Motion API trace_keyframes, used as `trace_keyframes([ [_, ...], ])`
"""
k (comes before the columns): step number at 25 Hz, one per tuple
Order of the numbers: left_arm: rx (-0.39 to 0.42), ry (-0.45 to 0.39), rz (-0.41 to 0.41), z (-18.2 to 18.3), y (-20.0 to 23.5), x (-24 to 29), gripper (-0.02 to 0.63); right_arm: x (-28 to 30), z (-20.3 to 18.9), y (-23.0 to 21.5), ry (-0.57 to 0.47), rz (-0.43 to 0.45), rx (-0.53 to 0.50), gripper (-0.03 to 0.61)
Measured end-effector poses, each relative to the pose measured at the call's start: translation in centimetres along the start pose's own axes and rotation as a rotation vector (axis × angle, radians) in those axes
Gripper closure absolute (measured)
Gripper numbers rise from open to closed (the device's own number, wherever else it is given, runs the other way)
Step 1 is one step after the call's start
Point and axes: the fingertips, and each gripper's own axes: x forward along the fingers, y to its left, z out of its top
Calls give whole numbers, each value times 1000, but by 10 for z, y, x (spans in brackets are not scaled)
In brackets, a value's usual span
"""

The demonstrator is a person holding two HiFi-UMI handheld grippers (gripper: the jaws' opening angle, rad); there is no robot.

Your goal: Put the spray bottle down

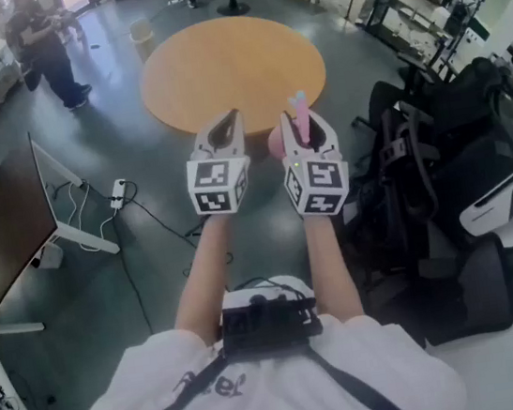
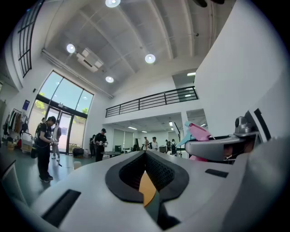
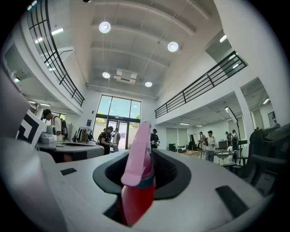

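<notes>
Round wooden desk [image 1: 231,70] waits ahead and lower. My right gripper [image 1: 307,124] has its fingers clamped on the spray bottle [image 3: 137,181], held upright. My left gripper [image 1: 234,122] has its fingers together, empty.

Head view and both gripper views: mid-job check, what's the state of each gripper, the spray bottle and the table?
left gripper: jaws together, nothing between them.
right gripper: jaws shut on the spray bottle.
spray bottle: held in the air with its pink trigger head up, not yet set down.
round table: ahead of both grippers, bottle not on it.
</notes>
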Motion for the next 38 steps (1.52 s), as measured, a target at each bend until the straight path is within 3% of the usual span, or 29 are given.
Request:
trace_keyframes([
  [5, 16, 22, -3, -7, -21, 6, 601, -8, -2, -20, -8, 8, 24, 436],
  [11, 1, 50, 24, -20, -36, 10, 601, -19, -3, -26, -22, 54, -16, 434],
  [21, 22, 37, 28, -20, -43, 28, 601, 1, -30, -54, 9, 33, 80, 434],
  [27, -13, 53, 45, -45, 2, 85, 601, 70, -47, -53, 26, 43, 58, 434],
  [33, -42, -40, 23, -22, 55, 167, 601, 168, -43, -61, 15, 46, 33, 434],
  [38, -36, 8, 53, -34, 124, 228, 601, 253, -48, -42, 48, 86, -5, 434],
])
